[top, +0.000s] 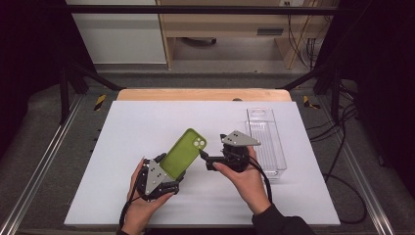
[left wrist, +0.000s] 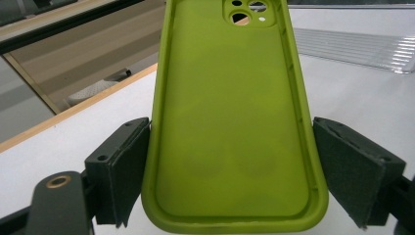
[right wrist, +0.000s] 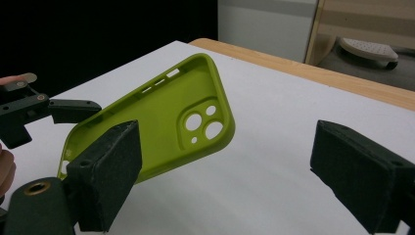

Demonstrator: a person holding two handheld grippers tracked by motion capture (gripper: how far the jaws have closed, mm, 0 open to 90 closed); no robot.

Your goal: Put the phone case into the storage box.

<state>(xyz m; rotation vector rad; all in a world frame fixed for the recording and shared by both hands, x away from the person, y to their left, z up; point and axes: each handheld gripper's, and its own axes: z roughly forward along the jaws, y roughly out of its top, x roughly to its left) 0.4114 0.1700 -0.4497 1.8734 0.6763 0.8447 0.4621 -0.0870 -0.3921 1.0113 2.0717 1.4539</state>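
We hold the left gripper (top: 172,177) angled up toward the right gripper (top: 204,157), jaws clamped; the right gripper's jaws stand wide, unloaded, pointing left.

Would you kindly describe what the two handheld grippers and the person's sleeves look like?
Both the left gripper and the right gripper are black, each topped by a grey three-cornered plate with small holes. Their jaws are blocky, faced with dark, rough pads. A black cable trails from each. The right forearm wears a dark sleeve.
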